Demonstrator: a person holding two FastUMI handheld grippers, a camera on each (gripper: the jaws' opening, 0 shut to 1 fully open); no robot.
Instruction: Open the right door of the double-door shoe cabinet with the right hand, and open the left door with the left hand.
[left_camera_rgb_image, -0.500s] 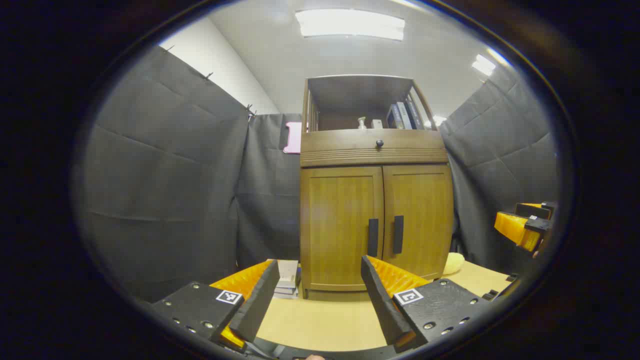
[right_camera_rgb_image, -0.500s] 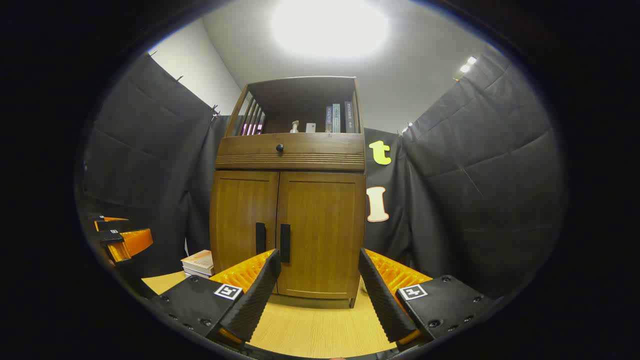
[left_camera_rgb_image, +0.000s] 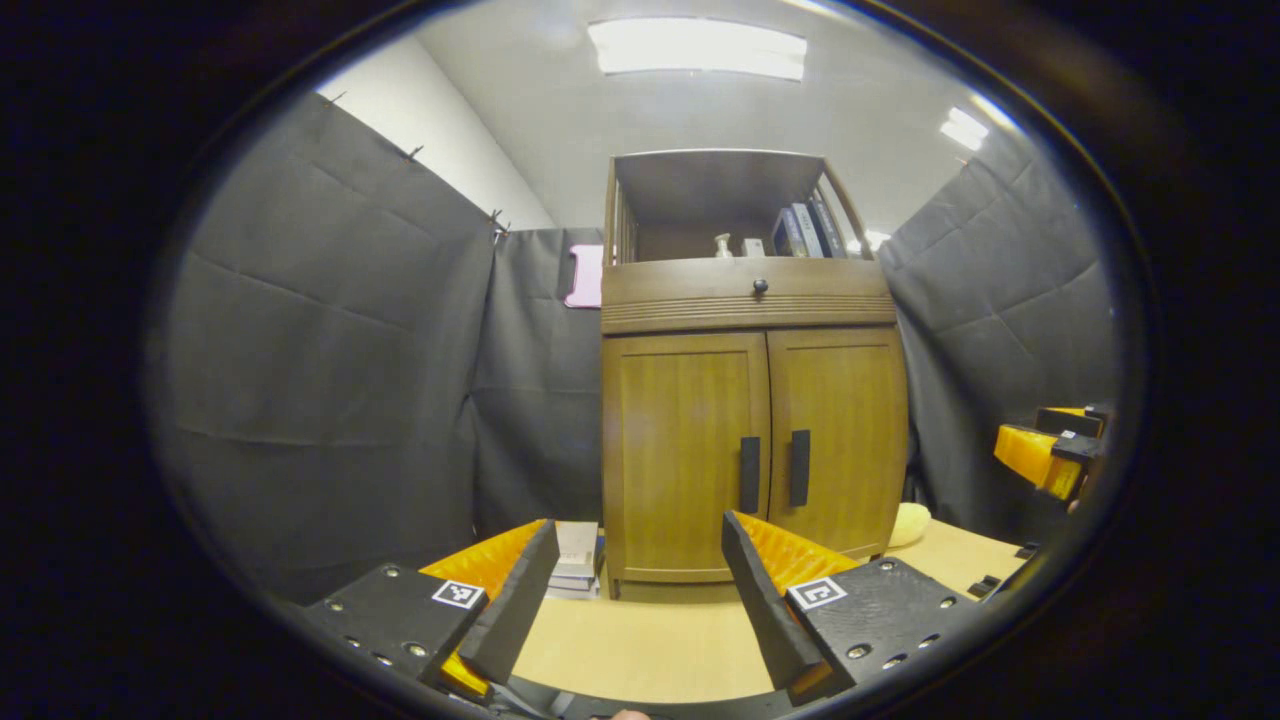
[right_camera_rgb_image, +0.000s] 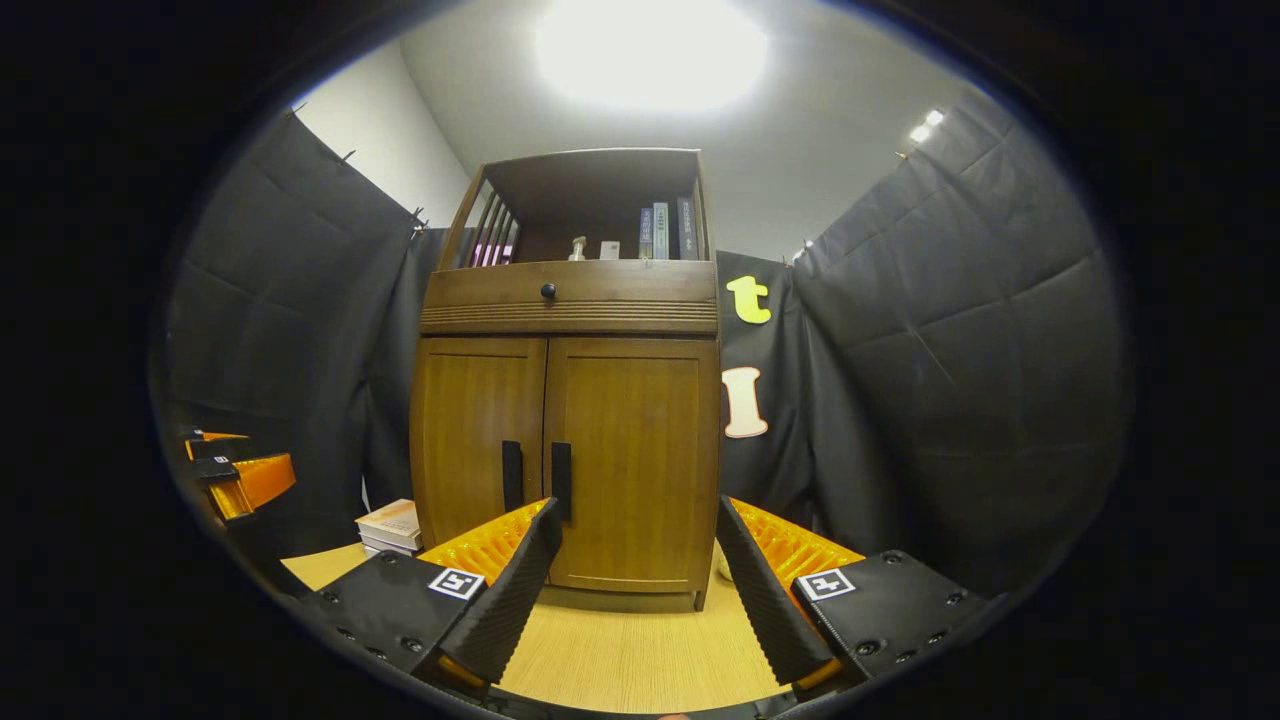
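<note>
Two small shifts separate this moment from half a second earlier: in the right gripper view the tall brown wooden double-door shoe cabinet (right_camera_rgb_image: 567, 400) sits slightly further left and higher, and in the left gripper view the other gripper at the right edge lies a little lower; both doors stay closed. From left to right in the left gripper view: quilted black cloth wall (left_camera_rgb_image: 330, 350), a stack of pale books (left_camera_rgb_image: 577, 560) on the light wooden tabletop (left_camera_rgb_image: 640, 650) just beside the cabinet's left foot, the cabinet standing upright at the table's far side with its long axis vertical and its front facing the cameras, then a pale yellow rounded object (left_camera_rgb_image: 908, 524) at its right foot. The flat, grain-streaked left door (left_camera_rgb_image: 685, 455) and right door (left_camera_rgb_image: 838, 440) meet at a central seam, each bearing a slim black vertical bar handle beside that seam. Above them runs a ribbed drawer front with a round black knob (left_camera_rgb_image: 759, 286), topped by an open shelf holding upright books (left_camera_rgb_image: 805, 232). The left gripper (left_camera_rgb_image: 640, 590) has its ribbed wedge-shaped fingers spread wide with nothing between them, well short of the cabinet. The right gripper (right_camera_rgb_image: 635, 585) is likewise spread wide, holding nothing, aimed at the right door and apart from it.
</note>
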